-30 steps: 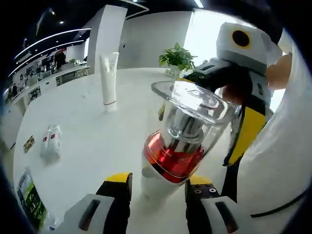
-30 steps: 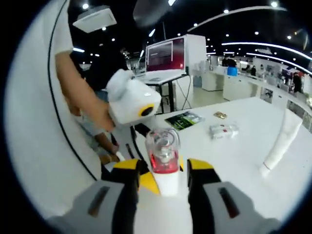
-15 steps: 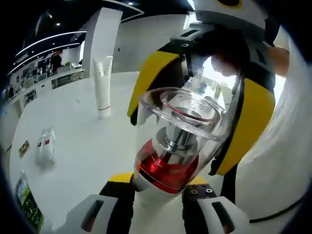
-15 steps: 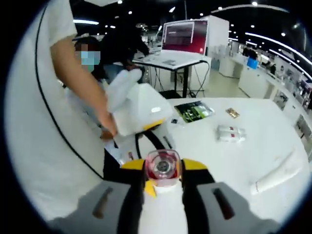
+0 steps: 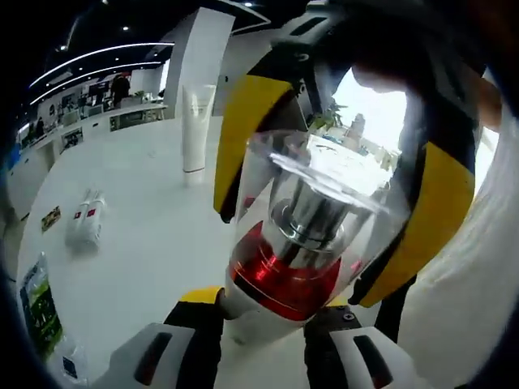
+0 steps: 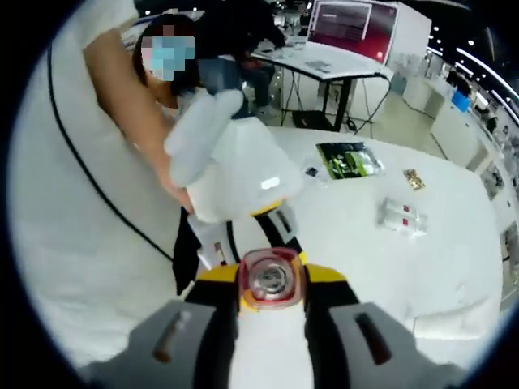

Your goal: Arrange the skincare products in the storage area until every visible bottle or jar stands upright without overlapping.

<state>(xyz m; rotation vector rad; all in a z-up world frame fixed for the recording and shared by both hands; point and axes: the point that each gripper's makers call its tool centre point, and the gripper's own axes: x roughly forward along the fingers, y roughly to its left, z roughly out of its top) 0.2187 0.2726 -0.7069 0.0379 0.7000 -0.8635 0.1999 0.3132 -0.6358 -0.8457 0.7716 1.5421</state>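
A skincare bottle [image 5: 300, 243] with a white body, a red band and a clear cap is held tilted above the white table [image 5: 146, 243]. My left gripper [image 5: 263, 304] is shut on its white lower body. The right gripper [image 5: 340, 174] comes in from above, its yellow jaws pressed on both sides of the clear cap. In the right gripper view I look down on the bottle [image 6: 272, 279] cap, pinched by my right gripper [image 6: 272, 285], with the left gripper [image 6: 272, 231] just beyond. A white tube [image 5: 197, 121] stands upright on its cap far back.
Flat on the table lie white sachets [image 5: 87, 223] [image 6: 403, 216], a green leaflet [image 5: 36, 304] [image 6: 350, 158] and a small packet [image 6: 413, 178]. A person's white shirt [image 6: 73, 203] is close on the left. A desk with a monitor [image 6: 357, 24] stands behind.
The right gripper came in from the right and closed its jaws around the bottle's clear cap. The right gripper view has tipped to look down on the cap. The left grip is unchanged.
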